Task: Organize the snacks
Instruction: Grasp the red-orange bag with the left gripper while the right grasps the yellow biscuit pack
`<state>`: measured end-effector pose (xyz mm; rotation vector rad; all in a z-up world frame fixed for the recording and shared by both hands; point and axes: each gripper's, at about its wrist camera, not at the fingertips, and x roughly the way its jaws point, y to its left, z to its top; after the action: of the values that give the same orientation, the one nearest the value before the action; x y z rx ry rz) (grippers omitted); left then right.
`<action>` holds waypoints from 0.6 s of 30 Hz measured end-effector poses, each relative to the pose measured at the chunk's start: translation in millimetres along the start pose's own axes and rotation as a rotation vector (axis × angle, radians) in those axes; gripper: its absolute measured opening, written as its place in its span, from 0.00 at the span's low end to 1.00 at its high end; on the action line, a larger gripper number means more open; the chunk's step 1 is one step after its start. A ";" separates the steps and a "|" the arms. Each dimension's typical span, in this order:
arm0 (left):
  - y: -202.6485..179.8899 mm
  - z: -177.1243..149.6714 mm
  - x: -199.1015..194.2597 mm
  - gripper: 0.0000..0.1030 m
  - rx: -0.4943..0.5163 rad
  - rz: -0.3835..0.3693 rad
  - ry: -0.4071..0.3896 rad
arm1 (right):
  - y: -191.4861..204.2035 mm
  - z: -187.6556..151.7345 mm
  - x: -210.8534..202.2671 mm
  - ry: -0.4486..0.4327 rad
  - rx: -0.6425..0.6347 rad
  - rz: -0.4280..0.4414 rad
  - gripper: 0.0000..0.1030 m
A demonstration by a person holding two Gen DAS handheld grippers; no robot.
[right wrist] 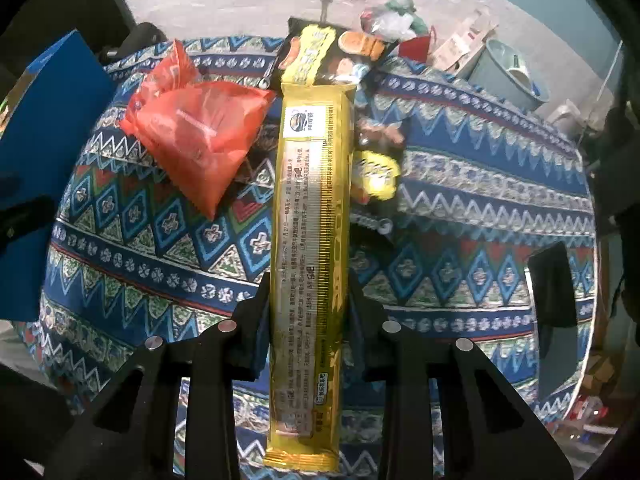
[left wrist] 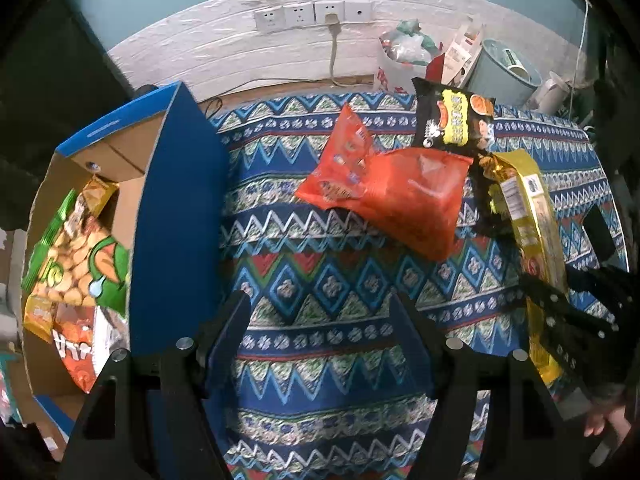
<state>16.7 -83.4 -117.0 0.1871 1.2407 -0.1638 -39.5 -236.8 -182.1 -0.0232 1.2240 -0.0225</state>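
A long yellow snack packet (right wrist: 310,208) runs lengthwise between the fingers of my right gripper (right wrist: 310,300), which is shut on its sides. The same yellow packet (left wrist: 532,216) shows at the right of the left wrist view. Two red bags (left wrist: 384,196) lie mid-table, with a black-and-yellow packet (left wrist: 454,120) behind them. My left gripper (left wrist: 322,320) hangs open over bare patterned tablecloth (left wrist: 320,264), nothing between its fingers. A blue cardboard box (left wrist: 176,208) at the left holds several snack bags (left wrist: 76,264).
Behind the table stand a grey-blue bin (left wrist: 504,72), a full plastic bag (left wrist: 404,48) and wall sockets (left wrist: 312,14) with a cable. A flat black object (right wrist: 552,288) lies near the table's right edge. A person's fingers (left wrist: 600,420) show at lower right.
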 end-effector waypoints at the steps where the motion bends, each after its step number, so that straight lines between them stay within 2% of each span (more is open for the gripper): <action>1: -2.2 2.8 1.2 0.72 -0.003 -0.001 0.002 | 3.9 -1.8 -6.8 -0.010 -0.001 -0.005 0.30; 9: -8.9 29.8 18.5 0.75 -0.123 -0.055 0.046 | -19.9 5.5 -14.9 -0.061 -0.004 -0.043 0.30; 18: 1.5 62.9 46.2 0.77 -0.384 -0.073 0.068 | -33.5 23.7 -12.1 -0.091 -0.058 -0.083 0.30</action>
<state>89.6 -97.4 -141.1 -0.1865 1.3233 0.0204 -21.5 -269.8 -161.7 -0.1242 1.1320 -0.0574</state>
